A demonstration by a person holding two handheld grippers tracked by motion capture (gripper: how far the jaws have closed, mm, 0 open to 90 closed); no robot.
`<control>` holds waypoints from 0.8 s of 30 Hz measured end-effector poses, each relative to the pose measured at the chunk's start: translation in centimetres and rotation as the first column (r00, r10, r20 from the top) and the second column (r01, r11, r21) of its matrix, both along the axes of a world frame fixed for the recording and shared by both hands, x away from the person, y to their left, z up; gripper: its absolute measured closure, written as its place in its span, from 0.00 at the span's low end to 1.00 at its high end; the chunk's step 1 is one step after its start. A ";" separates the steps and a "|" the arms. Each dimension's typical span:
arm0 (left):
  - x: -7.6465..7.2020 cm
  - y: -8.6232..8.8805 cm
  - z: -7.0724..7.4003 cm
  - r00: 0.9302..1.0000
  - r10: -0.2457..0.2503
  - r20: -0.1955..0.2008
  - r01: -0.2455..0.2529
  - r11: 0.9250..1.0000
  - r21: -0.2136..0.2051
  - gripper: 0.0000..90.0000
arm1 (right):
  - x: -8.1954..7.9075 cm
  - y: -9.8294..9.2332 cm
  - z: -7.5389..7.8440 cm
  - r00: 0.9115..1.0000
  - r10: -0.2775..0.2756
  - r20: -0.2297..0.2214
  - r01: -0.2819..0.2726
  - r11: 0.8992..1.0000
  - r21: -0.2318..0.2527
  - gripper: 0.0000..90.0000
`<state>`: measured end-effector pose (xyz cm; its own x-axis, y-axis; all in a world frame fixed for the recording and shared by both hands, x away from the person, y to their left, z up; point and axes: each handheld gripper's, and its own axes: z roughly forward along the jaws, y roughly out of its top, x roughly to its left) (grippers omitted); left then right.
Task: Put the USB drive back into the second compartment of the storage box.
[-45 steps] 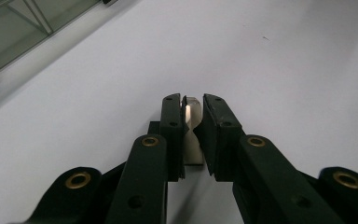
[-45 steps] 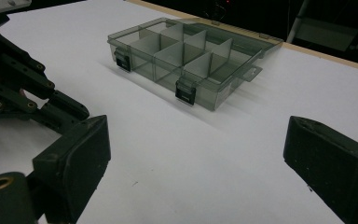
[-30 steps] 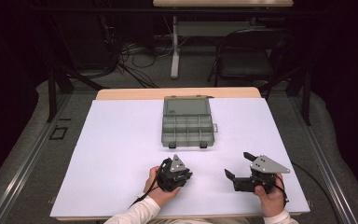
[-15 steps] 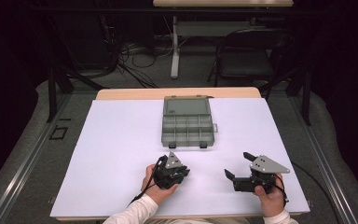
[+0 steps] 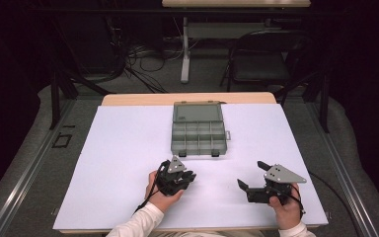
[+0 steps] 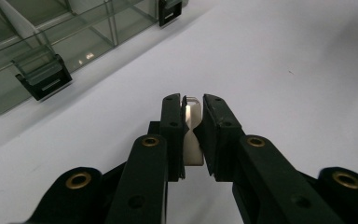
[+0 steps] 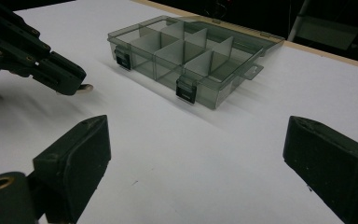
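A grey translucent compartment box [image 5: 199,129] lies open at the table's back middle, its dividers and two black latches showing [image 7: 186,58] [image 6: 46,51]. My left gripper [image 5: 177,173] hovers just in front of the box, shut on a small white piece [image 6: 192,135] with a thin metal tip. That piece pokes out past the left jaws [image 7: 85,87] in the right gripper view. My right gripper [image 5: 253,177] rests near the front right of the table, jaws wide apart and nothing between them [image 7: 196,154].
A white sheet [image 5: 123,163] covers the table, with a wooden edge [image 5: 138,98] at the back. Beyond it stand a dark chair [image 5: 256,64], cables on the floor and a table leg [image 5: 184,49]. Metal rails run along both sides.
My left gripper has moved forward and slightly left toward the box, carrying the white piece. The right gripper has stayed in place.
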<state>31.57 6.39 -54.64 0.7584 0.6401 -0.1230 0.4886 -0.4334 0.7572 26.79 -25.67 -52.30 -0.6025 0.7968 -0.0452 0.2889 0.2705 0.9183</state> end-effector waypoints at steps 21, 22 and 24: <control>1.4 1.5 1.3 0.999 0.043 -0.002 -0.043 0.999 -0.023 0.88 | 0.1 0.1 -0.1 1.000 0.004 -0.004 -0.004 1.000 -0.003 0.08; 1.5 1.5 1.4 0.999 0.043 0.002 -0.043 0.999 -0.022 0.88 | 0.1 0.1 -0.1 1.000 0.006 -0.005 -0.006 1.000 -0.005 0.08; 1.6 1.5 1.5 0.999 0.050 0.005 -0.049 0.998 -0.025 0.88 | 0.1 0.1 -0.1 1.000 0.007 -0.004 -0.007 1.000 -0.004 0.08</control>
